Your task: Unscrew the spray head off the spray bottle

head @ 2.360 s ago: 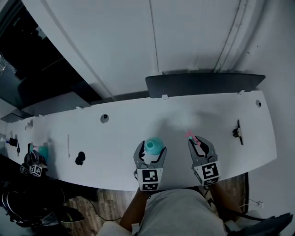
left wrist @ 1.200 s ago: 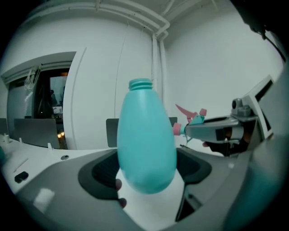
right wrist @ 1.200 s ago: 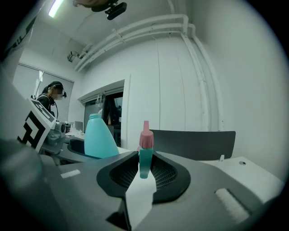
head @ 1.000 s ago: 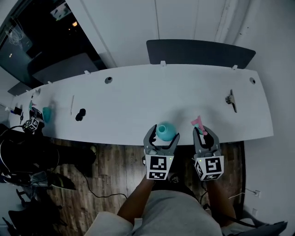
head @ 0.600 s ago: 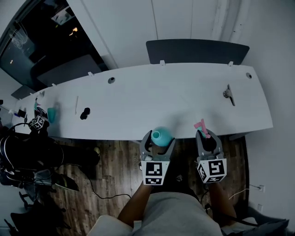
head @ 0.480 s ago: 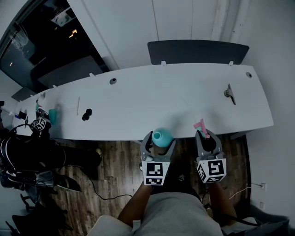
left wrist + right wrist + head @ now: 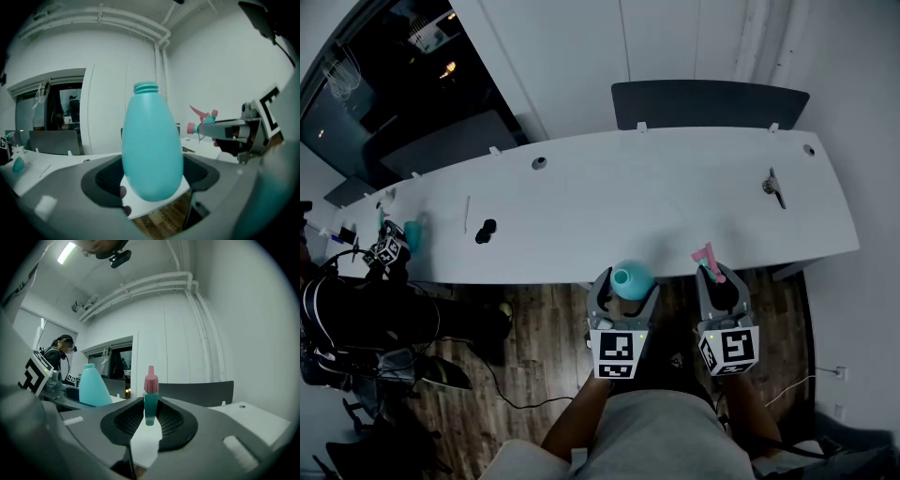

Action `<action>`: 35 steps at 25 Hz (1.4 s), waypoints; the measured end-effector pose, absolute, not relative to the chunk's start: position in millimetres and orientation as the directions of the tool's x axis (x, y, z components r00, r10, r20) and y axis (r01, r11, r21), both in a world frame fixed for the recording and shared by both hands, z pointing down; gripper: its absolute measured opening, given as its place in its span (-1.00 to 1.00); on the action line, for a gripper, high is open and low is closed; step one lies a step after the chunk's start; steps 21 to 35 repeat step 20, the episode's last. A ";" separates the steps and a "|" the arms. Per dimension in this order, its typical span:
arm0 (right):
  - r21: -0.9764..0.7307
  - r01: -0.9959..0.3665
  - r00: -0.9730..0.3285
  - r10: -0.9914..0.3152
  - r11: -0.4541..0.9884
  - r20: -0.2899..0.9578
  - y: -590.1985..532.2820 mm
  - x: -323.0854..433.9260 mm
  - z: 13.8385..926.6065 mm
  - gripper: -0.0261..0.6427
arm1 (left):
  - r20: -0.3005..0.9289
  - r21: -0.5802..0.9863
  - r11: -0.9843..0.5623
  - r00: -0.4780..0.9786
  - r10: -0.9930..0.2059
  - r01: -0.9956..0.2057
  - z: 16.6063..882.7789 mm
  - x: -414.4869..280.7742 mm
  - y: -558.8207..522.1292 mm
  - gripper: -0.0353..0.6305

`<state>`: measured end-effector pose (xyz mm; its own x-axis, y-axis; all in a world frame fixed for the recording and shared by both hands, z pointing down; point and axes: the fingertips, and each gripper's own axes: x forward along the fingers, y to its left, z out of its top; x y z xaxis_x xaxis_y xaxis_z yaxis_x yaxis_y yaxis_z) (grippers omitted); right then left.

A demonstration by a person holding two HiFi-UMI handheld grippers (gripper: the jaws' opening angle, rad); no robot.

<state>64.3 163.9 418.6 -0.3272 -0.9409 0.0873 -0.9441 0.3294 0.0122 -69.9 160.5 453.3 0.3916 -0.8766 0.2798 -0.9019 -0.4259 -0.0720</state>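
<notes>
The teal spray bottle (image 7: 630, 278) stands upright between the jaws of my left gripper (image 7: 625, 286), which is shut on its belly. Its threaded neck (image 7: 146, 87) is bare and open at the top. The bottle (image 7: 152, 150) fills the left gripper view. My right gripper (image 7: 715, 281) is shut on the separate spray head (image 7: 707, 257), teal with a pink nozzle and trigger. In the right gripper view the spray head (image 7: 150, 399) is pinched upright between the pads, and the bottle (image 7: 93, 386) shows to its left. Both grippers hang side by side just off the white table's (image 7: 675, 187) near edge.
Wooden floor (image 7: 544, 337) lies under both grippers. A dark chair back (image 7: 710, 103) stands behind the table. A small black object (image 7: 486, 230) and a black tool (image 7: 773, 186) lie on the table. At the far left another person (image 7: 356, 309) holds a gripper by a teal bottle (image 7: 412, 232).
Both grippers have drawn back together from over the tabletop to beyond its near edge, above the floor. Each keeps its hold: bottle on the left, spray head on the right.
</notes>
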 end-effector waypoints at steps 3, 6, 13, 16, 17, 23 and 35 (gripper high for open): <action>0.017 -0.941 -0.335 -0.938 0.338 0.093 165.6 59.4 418.1 -0.67 | 0.275 -0.067 -0.422 0.390 -0.879 -0.904 452.6 -71.6 161.5 0.26; 0.024 -0.940 -0.336 -0.937 0.340 0.097 165.6 60.2 417.7 -0.67 | 0.271 -0.062 -0.424 0.394 -0.878 -0.904 452.5 -68.9 161.5 0.26; 0.029 -0.937 -0.343 -0.934 0.347 0.099 162.2 58.1 416.8 -0.67 | 0.262 -0.058 -0.417 0.389 -0.883 -0.907 451.6 -68.8 158.8 0.26; 0.032 -0.935 -0.348 -0.932 0.353 0.098 161.6 58.0 416.5 -0.67 | 0.259 -0.056 -0.416 0.389 -0.884 -0.908 451.5 -66.9 158.4 0.26; 0.033 -0.935 -0.350 -0.932 0.354 0.098 161.6 57.8 416.5 -0.67 | 0.260 -0.056 -0.415 0.389 -0.884 -0.908 451.8 -66.6 158.4 0.26; 0.034 -0.933 -0.354 -0.930 0.359 0.100 162.5 56.6 416.5 -0.67 | 0.263 -0.052 -0.413 0.387 -0.884 -0.909 452.9 -67.1 159.6 0.26; 0.034 -0.933 -0.354 -0.930 0.359 0.100 162.5 56.6 416.5 -0.67 | 0.263 -0.052 -0.413 0.387 -0.884 -0.909 452.9 -67.1 159.6 0.26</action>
